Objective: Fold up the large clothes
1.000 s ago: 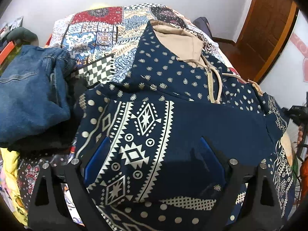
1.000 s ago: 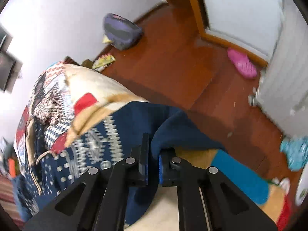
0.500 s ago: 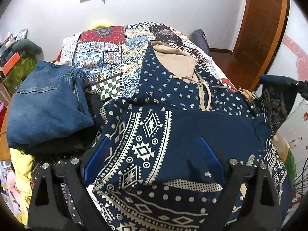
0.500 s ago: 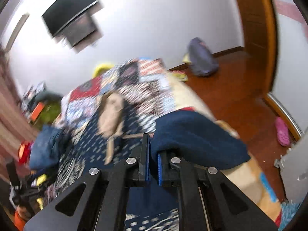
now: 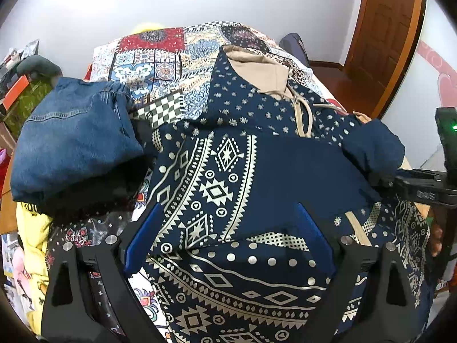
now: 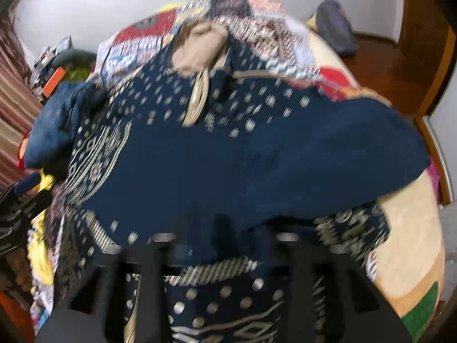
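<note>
**Navy hoodie spread on the bed, one sleeve laid across it**

A bed with a patchwork quilt [image 5: 160, 57] fills most of both views. It stands against a white wall, and a wooden door [image 5: 382, 28] is at the right.

On the quilt lies the large navy hoodie [image 5: 257, 171], with its beige-lined hood [image 5: 257, 71] pointing to the far end of the bed. The hoodie carries cream geometric bands and small dots. A plain navy sleeve [image 5: 371, 148] is folded across the chest, and its cuff end lies at the right edge of the garment. In the right wrist view the same sleeve [image 6: 285, 165] stretches wide over the hoodie body.

Just beside the hoodie, on its left, sits a folded pile of blue jeans [image 5: 74, 143]. Under it there is dark cloth, and a yellow garment [image 5: 31, 228] is near the bed edge.

The left gripper [image 5: 228, 228] hangs over the lower part of the hoodie. Its jaws stand wide apart and its blue pads [image 5: 145, 234] hold nothing.

The right gripper [image 6: 225, 243] is blurred. Its jaws are opening, and the sleeve cloth lies between them, but the pads do not seem to press it. From the left wrist view this gripper [image 5: 422, 185] is seen at the sleeve cuff.
</note>
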Motion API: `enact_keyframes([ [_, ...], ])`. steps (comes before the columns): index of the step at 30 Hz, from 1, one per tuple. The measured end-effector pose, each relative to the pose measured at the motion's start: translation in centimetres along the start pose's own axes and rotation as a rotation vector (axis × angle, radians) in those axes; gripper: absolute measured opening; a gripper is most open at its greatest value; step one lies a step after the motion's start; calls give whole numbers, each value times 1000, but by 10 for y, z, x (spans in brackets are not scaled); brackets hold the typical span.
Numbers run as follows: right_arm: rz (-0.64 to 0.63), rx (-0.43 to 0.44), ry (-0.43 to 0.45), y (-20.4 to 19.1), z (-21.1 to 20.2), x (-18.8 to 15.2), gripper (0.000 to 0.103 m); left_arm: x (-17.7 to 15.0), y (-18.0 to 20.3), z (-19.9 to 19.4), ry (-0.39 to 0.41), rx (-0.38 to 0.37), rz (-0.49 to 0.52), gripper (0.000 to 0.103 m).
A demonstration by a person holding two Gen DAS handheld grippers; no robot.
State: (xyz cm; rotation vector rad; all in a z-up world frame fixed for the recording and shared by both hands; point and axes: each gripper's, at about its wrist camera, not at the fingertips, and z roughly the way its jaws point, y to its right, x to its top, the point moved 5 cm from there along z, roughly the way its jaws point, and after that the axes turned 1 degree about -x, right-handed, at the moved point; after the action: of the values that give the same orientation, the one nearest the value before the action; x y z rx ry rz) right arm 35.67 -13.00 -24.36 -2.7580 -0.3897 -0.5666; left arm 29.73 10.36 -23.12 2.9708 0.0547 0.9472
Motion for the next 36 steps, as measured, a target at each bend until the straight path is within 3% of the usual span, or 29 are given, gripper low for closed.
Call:
enact_keyframes([
  [7, -34, -21, 69, 8, -30, 0, 65, 3, 5, 3, 3, -17, -7, 93],
  [15, 274, -68, 160, 106, -56, 17, 67, 12, 15, 8, 16, -18, 14, 93],
  [22, 529, -53, 139, 175, -27, 12, 67, 14, 20, 22, -1, -28, 13, 93],
  [28, 665, 4, 137, 198, 3, 15, 66, 12, 18, 39, -31, -28, -10, 93],
  [29, 679, -3, 161, 200, 3, 16, 57, 11, 17, 41, -36, -27, -15, 93],
  [30, 685, -29, 190, 203, 2, 18, 41, 10, 16, 43, -40, -27, -19, 93],
  [33, 689, -48, 210, 205, 5, 24, 11, 9, 14, 44, -45, -24, -23, 93],
  [36, 648, -39, 227, 198, -2, 32, 9, 8, 12, 40, -34, -17, -16, 93],
])
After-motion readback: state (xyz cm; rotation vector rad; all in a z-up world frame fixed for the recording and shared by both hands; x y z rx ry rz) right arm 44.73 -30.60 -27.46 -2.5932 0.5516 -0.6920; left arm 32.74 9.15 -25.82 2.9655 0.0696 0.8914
